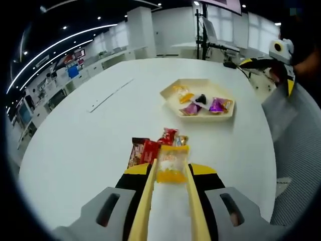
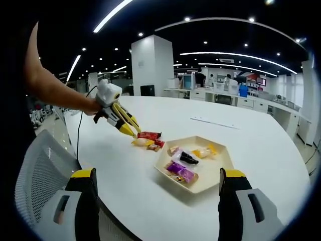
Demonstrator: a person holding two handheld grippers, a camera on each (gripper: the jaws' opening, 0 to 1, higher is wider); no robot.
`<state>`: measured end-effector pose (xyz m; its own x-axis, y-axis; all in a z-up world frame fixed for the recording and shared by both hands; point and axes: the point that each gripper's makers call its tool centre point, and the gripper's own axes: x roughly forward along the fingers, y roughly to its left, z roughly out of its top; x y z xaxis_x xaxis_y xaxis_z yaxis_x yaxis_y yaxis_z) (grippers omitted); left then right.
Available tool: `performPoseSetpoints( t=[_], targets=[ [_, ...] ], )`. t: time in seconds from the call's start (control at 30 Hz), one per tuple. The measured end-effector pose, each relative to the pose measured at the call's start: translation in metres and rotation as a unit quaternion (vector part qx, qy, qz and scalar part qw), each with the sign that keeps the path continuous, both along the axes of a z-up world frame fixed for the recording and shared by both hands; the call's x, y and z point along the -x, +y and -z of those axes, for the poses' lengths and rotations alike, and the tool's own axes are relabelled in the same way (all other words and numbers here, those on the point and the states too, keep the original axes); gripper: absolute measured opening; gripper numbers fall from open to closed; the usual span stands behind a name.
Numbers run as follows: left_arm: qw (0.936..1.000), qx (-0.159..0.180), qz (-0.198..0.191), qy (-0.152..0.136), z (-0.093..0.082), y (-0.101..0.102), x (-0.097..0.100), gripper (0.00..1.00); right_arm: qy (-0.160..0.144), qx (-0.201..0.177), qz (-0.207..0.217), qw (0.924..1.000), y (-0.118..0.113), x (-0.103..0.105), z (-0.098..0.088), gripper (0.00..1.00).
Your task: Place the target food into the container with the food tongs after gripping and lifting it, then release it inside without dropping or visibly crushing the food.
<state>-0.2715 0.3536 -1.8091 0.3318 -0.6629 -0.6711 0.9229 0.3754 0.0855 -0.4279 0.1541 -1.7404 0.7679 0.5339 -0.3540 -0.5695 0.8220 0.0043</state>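
Observation:
A pair of yellow food tongs point(image 1: 144, 201) runs forward between the jaws of my left gripper point(image 1: 170, 213), which is shut on them. The tong tips sit either side of a clear packet with yellow filling point(image 1: 172, 164) at the near edge of a small snack pile point(image 1: 145, 149). I cannot tell whether the packet is off the table. Beyond it lies a cream hexagonal tray point(image 1: 170, 95) holding several wrapped snacks. In the right gripper view, a hand holds the left gripper point(image 2: 118, 116) over the pile point(image 2: 149, 139), left of the tray point(image 2: 220, 175). My right gripper point(image 2: 158, 198) stands wide open, with nothing in it.
All of this rests on a big white round table point(image 1: 75, 145) with a thin white strip point(image 1: 110, 94) lying on it. A grey mesh chair point(image 2: 37, 173) stands at the table's edge. The right gripper point(image 1: 271, 73) hovers past the tray's far side. Office desks fill the background.

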Motion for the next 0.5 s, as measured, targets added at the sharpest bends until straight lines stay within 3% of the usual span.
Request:
performPoseSetpoints(
  t=[0.5],
  targets=[
    [0.9995,-0.029,0.004,0.008,0.018,-0.007,-0.007,0.26,-0.001,0.001,0.005,1.0,-0.002,0.0,0.0,0.99]
  ],
)
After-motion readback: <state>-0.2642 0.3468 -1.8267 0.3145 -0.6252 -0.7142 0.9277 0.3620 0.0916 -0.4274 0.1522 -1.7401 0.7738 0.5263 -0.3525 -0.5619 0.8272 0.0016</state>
